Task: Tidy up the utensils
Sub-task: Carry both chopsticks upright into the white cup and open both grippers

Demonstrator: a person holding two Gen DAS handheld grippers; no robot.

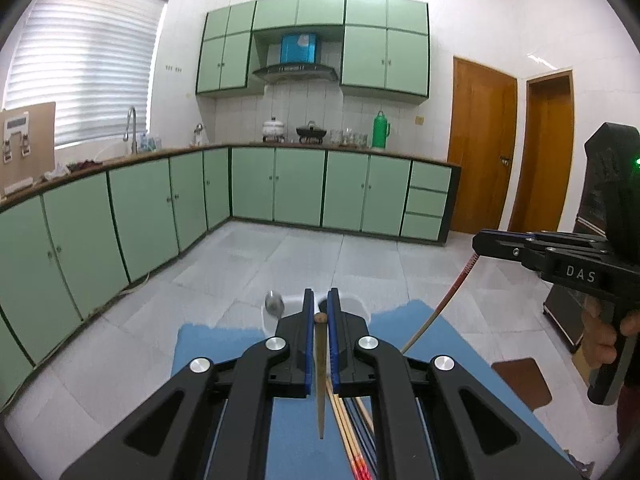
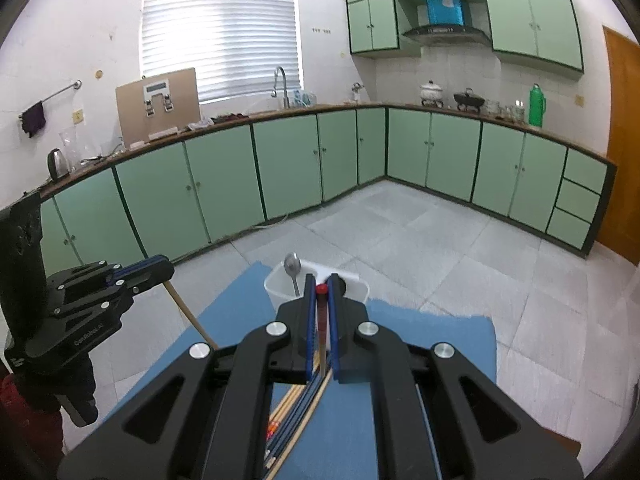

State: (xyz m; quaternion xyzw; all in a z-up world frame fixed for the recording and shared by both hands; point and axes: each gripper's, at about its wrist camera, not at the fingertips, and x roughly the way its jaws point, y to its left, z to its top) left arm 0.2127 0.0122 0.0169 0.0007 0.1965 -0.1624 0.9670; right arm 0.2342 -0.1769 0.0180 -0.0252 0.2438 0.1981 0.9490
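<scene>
two grippers were up over a blue mat, each clamped on one chopstick. left gripper had its blue-padded jaws closed on a brown chopstick, blunt end poking up between the fingertips, thin tip pointing back toward the camera. right gripper was closed on a red-topped chopstick, red cap sitting at the fingertips, pale shaft running down below the jaws. in the left wrist view the right gripper showed off to the right of the left one, its chopstick hanging down toward the mat. in the right wrist view the left gripper showed off to the left, its stick slanting down to the mat edge.

just ahead of both grippers stood a white utensil holder on the far end of the mat, with a metal spoon upright in its left compartment, bowl up. below the jaws, a loose bundle of chopsticks lay on the mat, mixed wood, dark blue and red-banded ones, touching each other. behind all that were green cabinets.
</scene>
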